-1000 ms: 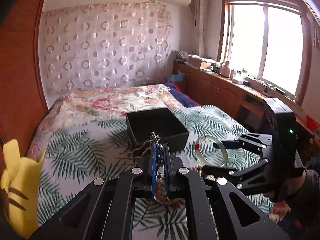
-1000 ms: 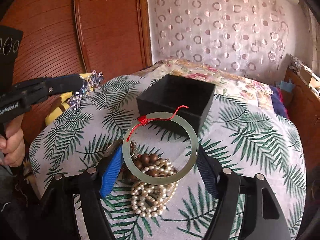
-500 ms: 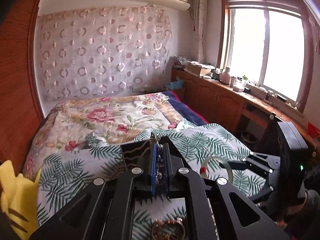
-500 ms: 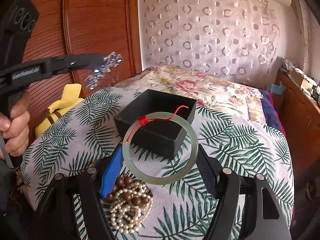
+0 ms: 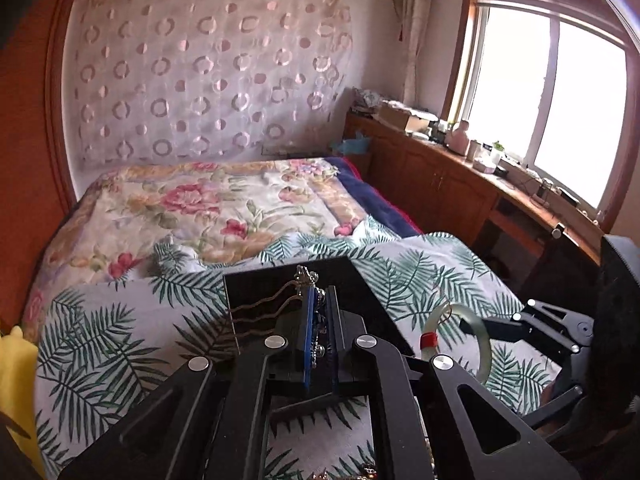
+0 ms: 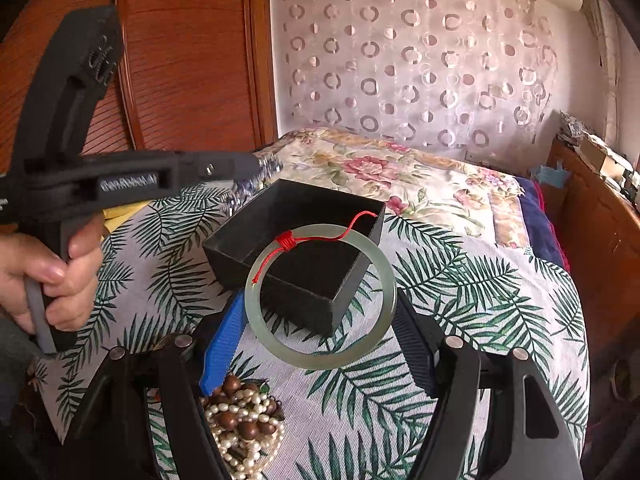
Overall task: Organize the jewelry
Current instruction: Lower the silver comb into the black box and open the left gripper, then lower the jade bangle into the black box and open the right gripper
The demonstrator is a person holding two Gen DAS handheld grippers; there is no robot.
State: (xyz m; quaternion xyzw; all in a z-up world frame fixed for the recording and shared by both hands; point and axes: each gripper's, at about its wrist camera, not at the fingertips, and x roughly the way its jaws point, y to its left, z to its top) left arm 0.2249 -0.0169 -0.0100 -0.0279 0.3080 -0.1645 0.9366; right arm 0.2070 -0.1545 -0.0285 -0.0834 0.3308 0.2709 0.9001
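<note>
bead pile [image 6: 244, 428]: cut by bottom edge | box [image 5: 296, 292]: inside hidden behind fingers | windowsill items [image 5: 476, 152]: too small

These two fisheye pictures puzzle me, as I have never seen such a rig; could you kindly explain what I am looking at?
No robot here: a person holds a hand-operated gripper in each hand, and each carries a camera looking along its jaws.

The left camera shows the left gripper shut on a sparkly beaded chain, above a black box.

The right camera shows the right gripper, its jaws holding a pale green bangle with a red cord by its outer edge. At the left of that view are the person's hand and the other gripper.

Everything sits on a bed with a leaf-print cloth. The open box is on it, and a pile of pearl and brown bead strands lies nearer.
</note>
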